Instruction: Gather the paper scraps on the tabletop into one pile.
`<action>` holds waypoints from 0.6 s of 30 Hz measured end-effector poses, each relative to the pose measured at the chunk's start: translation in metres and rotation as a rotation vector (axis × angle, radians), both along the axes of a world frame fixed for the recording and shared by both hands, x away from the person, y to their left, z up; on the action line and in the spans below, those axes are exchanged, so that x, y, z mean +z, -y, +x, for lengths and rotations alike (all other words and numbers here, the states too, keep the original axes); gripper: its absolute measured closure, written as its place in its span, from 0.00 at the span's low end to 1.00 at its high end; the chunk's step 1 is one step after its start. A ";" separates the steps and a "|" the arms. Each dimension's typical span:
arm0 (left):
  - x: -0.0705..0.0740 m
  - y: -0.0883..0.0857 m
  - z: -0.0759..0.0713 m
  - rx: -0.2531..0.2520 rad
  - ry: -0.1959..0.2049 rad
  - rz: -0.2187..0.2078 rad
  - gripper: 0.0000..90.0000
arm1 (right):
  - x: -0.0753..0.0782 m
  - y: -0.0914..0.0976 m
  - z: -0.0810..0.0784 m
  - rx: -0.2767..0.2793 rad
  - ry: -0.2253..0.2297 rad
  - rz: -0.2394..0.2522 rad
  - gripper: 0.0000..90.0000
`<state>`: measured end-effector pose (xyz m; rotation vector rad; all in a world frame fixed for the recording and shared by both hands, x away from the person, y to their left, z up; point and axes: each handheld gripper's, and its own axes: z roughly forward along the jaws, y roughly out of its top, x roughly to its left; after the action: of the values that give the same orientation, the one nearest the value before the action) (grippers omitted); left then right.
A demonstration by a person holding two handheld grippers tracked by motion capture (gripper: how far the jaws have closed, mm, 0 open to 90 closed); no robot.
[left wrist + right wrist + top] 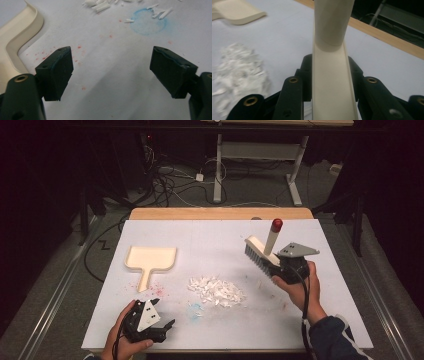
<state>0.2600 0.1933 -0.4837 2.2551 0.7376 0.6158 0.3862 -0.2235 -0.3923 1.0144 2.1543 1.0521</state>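
While gripped by right claw (280, 265), cream brush (261, 251), red-tipped handle, grey bristles.

Brush (261, 254): cream back, grey bristles, cream handle tipped with a red cap at 12 o'clock.
Dustpan (150, 260): plain cream, no pattern.
Paper scraps (216, 291): white heap.
Table sheet (210, 240): pale grey-white; red speckles at 5 o'clock of the dustpan; a faint blue ring stain (149, 22) at 7 o'clock of the scraps.
Table edge (220, 213): light wood-brown strip at 12 o'clock of the sheet.
Left gripper (111, 72): black jaws, brass-coloured rivet, pale grey plate with small dark dots.
Right gripper (329, 82): black body, brass-coloured rivets, mid-grey plate with dark dots, black cable.
Sleeve (332, 337): dark navy.
Floor (50, 285): grey-green carpet, black cables at 12 o'clock.
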 end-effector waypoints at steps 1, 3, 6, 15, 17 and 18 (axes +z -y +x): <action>0.000 0.000 0.000 -0.002 -0.001 0.002 0.20 | -0.001 0.002 0.008 -0.010 0.004 -0.009 0.75; -0.001 0.001 0.001 -0.003 -0.004 -0.001 0.20 | -0.004 0.002 0.022 -0.047 0.007 -0.038 0.75; -0.001 0.001 0.002 -0.003 -0.004 -0.002 0.20 | -0.011 0.000 0.048 -0.070 0.031 -0.080 0.75; -0.002 -0.003 0.001 -0.005 -0.006 -0.011 0.20 | -0.038 -0.029 0.104 -0.071 0.087 -0.253 0.75; -0.002 -0.004 0.001 -0.002 -0.010 -0.017 0.20 | -0.044 -0.034 0.115 -0.053 0.073 -0.267 0.75; -0.002 -0.005 0.002 -0.002 -0.013 -0.017 0.20 | -0.045 -0.037 0.117 -0.054 0.077 -0.256 0.75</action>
<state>0.2617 0.1978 -0.4862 2.2458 0.7440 0.5921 0.5034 -0.1869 -0.4374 0.8922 2.1211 0.7542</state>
